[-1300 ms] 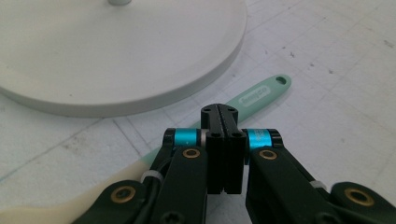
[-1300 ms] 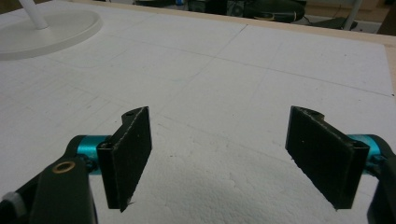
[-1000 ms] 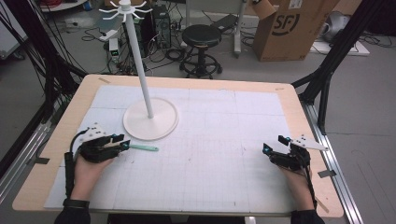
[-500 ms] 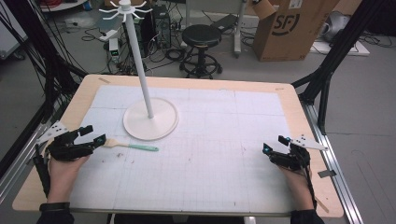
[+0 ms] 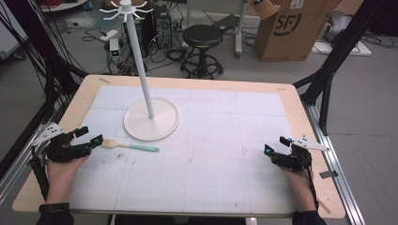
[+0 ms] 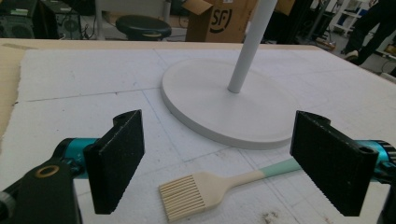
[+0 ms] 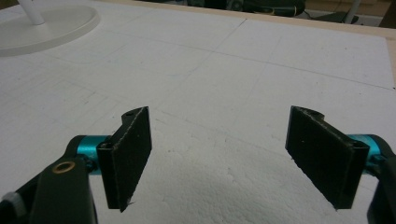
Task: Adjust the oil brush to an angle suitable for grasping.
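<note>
Here my left gripper [image 5: 89,137] rests at the left edge of the tabletop [image 5: 291,101], and its jaws stand wide open with nothing between the pads. Just in front of it lies a small pastry brush [image 5: 129,146] on the white foam sheet [image 5: 234,117]. The brush has pale bristles, which point toward my left gripper, and a mint-green handle, which points away to the right. In the left gripper view the brush [image 6: 219,189] lies flat between my two open jaws but a little ahead of them, and it touches neither pad.

Beyond the brush stands a white stand [image 5: 150,117] with a round flat base and a thin upright pole. At the top of the pole there are short hooks. The brush is near the rim of the base but apart from it.

My right gripper [image 5: 277,146] rests near the right edge of the tabletop, well apart from the brush and the stand. Its jaws are also wide open and they hold nothing. In the right gripper view I see bare foam sheet [image 7: 233,70] between them, and the rim of the stand base [image 7: 51,28] far off at the upper left.

Behind the tabletop, on the floor, there are a black stool [image 5: 202,37] and a cardboard box [image 5: 291,28].
</note>
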Action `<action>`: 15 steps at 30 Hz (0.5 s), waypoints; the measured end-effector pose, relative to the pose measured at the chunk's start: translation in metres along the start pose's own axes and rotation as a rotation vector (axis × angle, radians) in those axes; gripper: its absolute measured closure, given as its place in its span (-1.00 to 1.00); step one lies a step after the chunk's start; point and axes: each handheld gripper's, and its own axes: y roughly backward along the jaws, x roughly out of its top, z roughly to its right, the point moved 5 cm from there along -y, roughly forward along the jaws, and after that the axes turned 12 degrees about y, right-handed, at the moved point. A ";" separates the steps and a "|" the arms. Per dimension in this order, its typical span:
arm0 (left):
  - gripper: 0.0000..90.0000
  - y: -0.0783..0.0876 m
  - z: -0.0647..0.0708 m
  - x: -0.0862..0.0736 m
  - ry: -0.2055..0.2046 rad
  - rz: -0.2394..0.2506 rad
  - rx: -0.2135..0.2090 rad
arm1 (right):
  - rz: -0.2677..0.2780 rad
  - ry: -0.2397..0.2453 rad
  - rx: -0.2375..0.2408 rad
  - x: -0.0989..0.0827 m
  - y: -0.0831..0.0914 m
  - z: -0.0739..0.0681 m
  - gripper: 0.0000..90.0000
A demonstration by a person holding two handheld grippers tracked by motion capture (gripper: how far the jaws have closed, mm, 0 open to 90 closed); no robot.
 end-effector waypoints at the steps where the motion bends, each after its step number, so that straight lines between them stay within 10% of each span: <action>1: -0.59 0.000 0.000 0.000 0.001 -0.001 -0.003 | 0.002 -0.004 0.001 0.000 0.000 0.000 -0.51; 15: -0.59 -0.001 0.003 0.003 -0.019 0.015 -0.037 | 0.000 -0.003 -0.012 -0.003 0.006 0.004 -0.51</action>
